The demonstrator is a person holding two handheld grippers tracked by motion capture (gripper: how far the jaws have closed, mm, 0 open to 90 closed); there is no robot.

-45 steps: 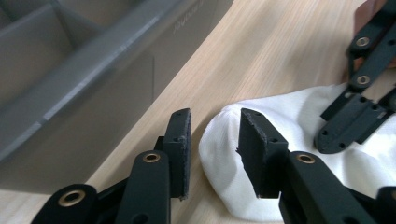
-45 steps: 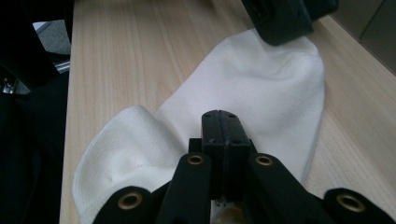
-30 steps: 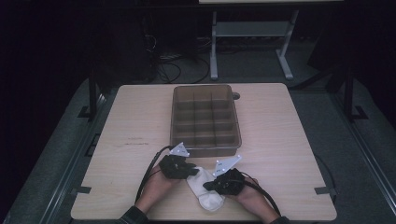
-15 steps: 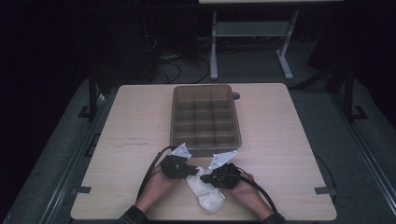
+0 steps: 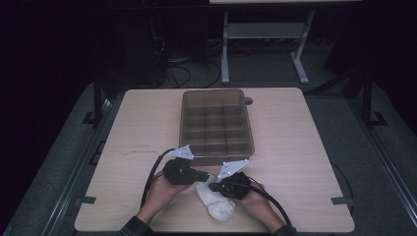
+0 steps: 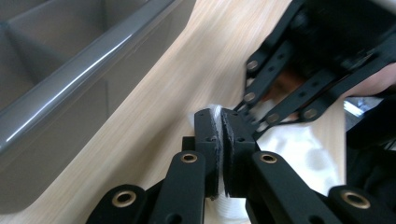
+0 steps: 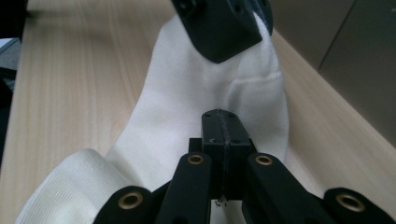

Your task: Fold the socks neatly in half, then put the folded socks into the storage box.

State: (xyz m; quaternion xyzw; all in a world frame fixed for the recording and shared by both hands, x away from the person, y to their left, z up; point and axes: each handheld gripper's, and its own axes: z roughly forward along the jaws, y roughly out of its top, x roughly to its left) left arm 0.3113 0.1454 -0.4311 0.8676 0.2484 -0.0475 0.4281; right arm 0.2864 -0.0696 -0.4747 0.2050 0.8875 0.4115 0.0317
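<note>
Left gripper view: sock in left tool

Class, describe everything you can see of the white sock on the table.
The white sock is a soft, finely ribbed knit, plain and unmarked. It lies mostly flat on the wooden table, near its front edge, just in front of the grey divided tray, with one end folded back into a thick roll. The left claw pinches white fabric at one end; the right claw, jaws shut, rests over its middle.
</note>
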